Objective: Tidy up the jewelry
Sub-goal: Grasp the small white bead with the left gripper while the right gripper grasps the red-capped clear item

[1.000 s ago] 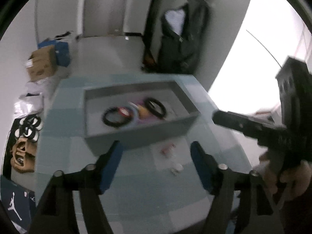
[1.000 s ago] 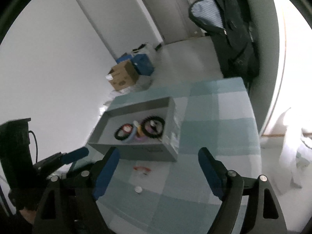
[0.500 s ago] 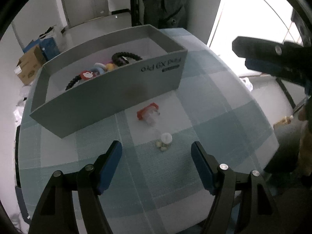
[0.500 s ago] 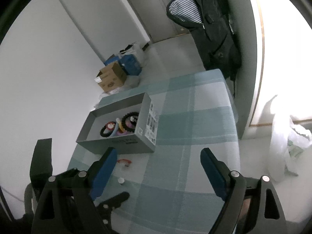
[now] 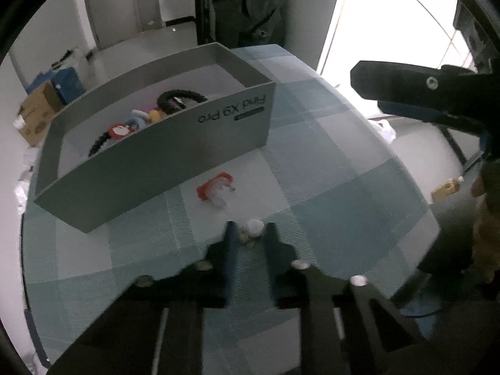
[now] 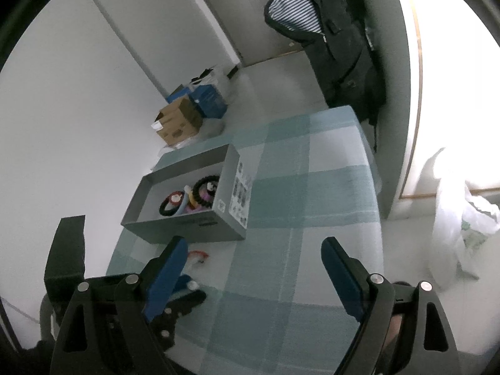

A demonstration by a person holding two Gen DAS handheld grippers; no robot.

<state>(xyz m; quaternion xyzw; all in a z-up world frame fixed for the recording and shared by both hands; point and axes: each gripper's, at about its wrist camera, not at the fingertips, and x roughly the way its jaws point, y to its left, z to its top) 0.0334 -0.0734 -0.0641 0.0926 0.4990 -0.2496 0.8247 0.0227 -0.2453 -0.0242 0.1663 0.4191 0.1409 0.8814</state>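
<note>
A grey box (image 5: 162, 153) on the checked tablecloth holds black bracelets (image 5: 179, 95) and colourful pieces; it also shows in the right wrist view (image 6: 187, 228). A red and white piece (image 5: 215, 187) lies on the cloth in front of the box. My left gripper (image 5: 249, 234) has its fingers drawn in close around a small white earring (image 5: 253, 227) on the cloth. My right gripper (image 6: 253, 268) is open and empty above the table, to the right of the left gripper (image 6: 187, 290).
The table edge (image 5: 415, 187) falls away at the right. Cardboard and blue boxes (image 6: 187, 115) stand on the floor beyond the table. A dark jacket (image 6: 337, 50) hangs at the back. A white bag (image 6: 462, 215) lies on the floor at the right.
My left gripper has come down to the white earring and its fingers have closed in from wide open. The right gripper has stayed open, shifting slightly.
</note>
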